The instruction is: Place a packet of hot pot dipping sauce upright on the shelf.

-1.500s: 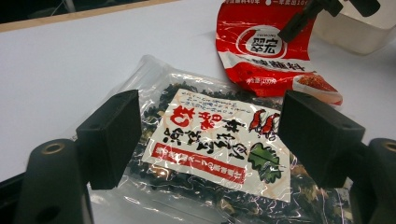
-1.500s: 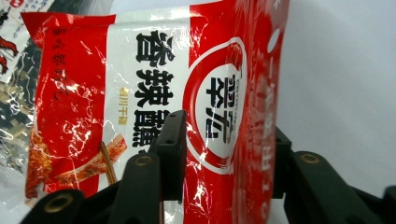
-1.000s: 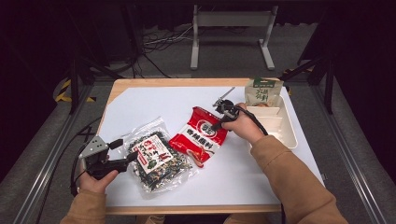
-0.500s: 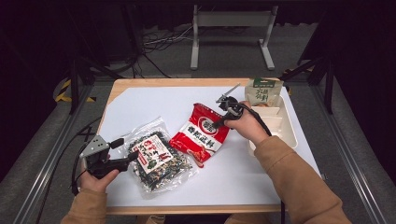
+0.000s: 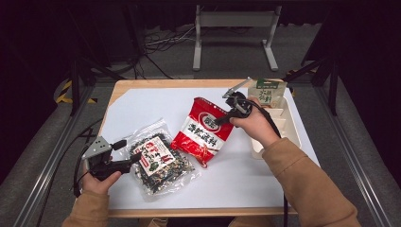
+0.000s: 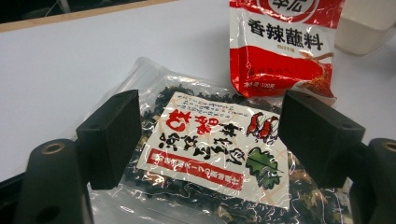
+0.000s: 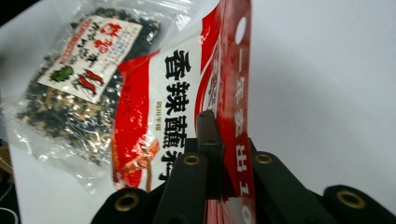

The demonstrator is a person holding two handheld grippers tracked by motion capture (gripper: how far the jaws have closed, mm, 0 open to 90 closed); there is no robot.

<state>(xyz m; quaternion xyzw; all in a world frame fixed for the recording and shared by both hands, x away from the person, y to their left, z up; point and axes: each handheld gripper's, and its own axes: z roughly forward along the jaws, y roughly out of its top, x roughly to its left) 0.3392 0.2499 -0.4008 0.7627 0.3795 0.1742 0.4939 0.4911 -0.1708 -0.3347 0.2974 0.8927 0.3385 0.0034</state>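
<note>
Dim room, lit table.
Wood-edged table (image 5: 124, 85) with white top; grey floor (image 5: 42, 156) around; metal stand (image 5: 235, 28) and cables (image 5: 161, 45) beyond, dark backdrop.

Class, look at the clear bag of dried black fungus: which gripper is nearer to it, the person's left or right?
Left. The left gripper hangs open at the clear bag of dried black fungus; the right gripper is farther off, shut on the red seasoning packet.

A red packet (image 5: 203, 131) with a white panel and black Chinese characters lies aslant near the middle of the surface (image 5: 142, 106), its far top edge lifted and pinched between the jaws of the right gripper (image 5: 221, 119). Just beside its lower corner lies a clear bag (image 5: 161, 161) of dark dried bits with a white-and-red label, flat on the surface.
</note>
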